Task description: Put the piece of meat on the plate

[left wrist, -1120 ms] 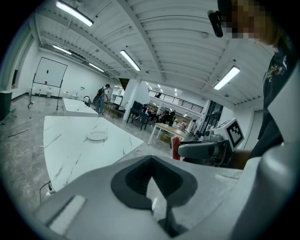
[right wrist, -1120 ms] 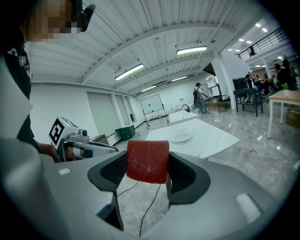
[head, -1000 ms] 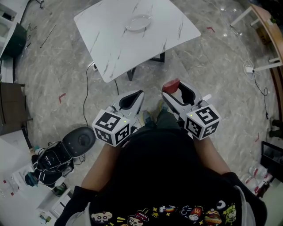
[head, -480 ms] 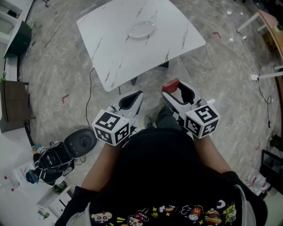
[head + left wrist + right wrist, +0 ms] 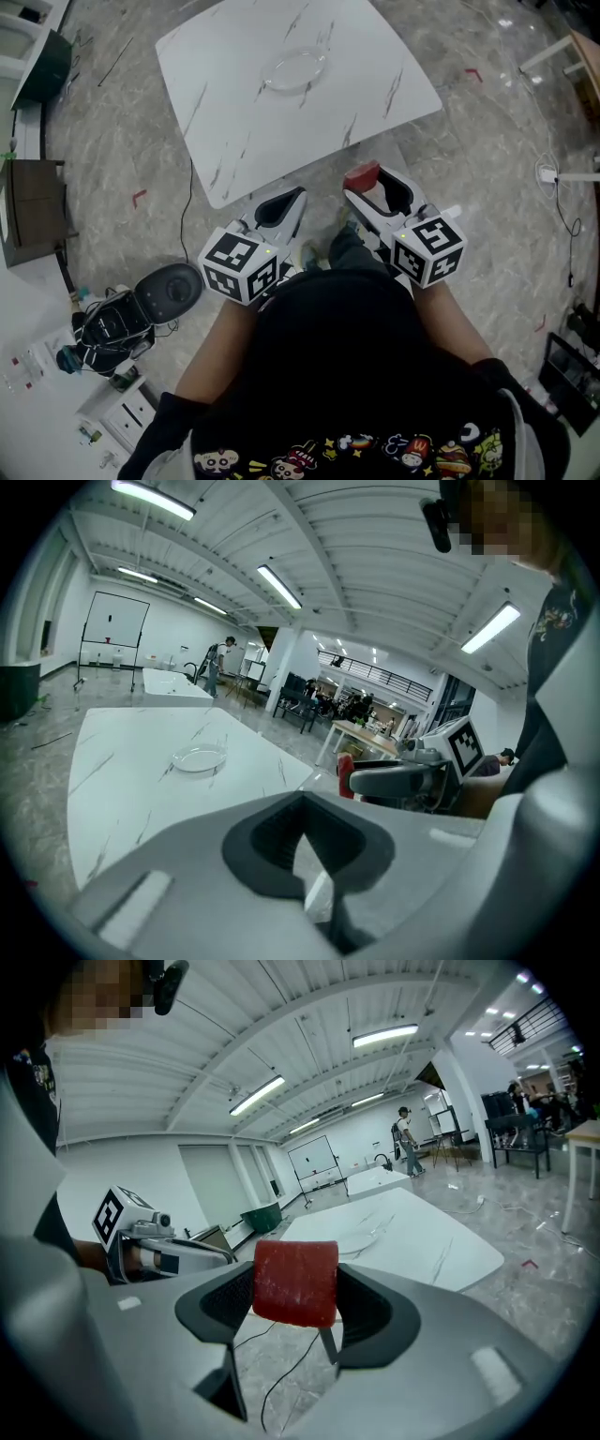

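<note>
We hold the piece of meat (image 5: 295, 1282) clamped in our right gripper (image 5: 367, 187), aimed toward the plate (image 5: 293, 70), which sits well apart on the bench (image 5: 234, 112). Our left gripper (image 5: 284, 204), closed on nothing, merely rides alongside.

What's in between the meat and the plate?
Between the meat and the plate: only floor, then bare table, seen in the head view.

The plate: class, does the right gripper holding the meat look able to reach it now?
Probably yes, after moving forward. The plate sits alone on the table; the right gripper, shut on the meat, hangs over the floor short of its edge.
</note>
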The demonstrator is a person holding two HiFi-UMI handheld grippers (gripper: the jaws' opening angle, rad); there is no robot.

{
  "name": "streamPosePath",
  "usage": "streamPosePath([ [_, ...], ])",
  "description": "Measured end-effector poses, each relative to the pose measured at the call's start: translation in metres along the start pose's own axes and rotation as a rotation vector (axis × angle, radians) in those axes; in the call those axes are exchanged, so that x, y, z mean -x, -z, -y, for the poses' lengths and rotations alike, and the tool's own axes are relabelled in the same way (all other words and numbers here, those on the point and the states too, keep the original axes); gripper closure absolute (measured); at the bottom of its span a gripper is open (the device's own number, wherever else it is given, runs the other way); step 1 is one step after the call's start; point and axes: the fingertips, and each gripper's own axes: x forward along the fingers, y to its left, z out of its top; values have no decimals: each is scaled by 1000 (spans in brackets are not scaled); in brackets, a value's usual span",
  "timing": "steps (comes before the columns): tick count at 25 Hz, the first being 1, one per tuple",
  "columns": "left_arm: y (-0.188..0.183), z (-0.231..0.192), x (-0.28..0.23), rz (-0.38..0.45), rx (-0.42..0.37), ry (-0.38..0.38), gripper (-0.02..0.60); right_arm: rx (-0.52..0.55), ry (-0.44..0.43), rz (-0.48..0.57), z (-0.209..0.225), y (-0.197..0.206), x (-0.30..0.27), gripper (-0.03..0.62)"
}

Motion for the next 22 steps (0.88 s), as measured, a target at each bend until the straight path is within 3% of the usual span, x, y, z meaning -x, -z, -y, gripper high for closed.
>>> streamPosePath([
  [12,-14,0,-55,-41,36,-75,581,-16,-98,-40,56,-10,-16,296],
  [22,-17,-19,-60,-18,70,-115,581,22,-124,-74,69,-18,-46,296],
])
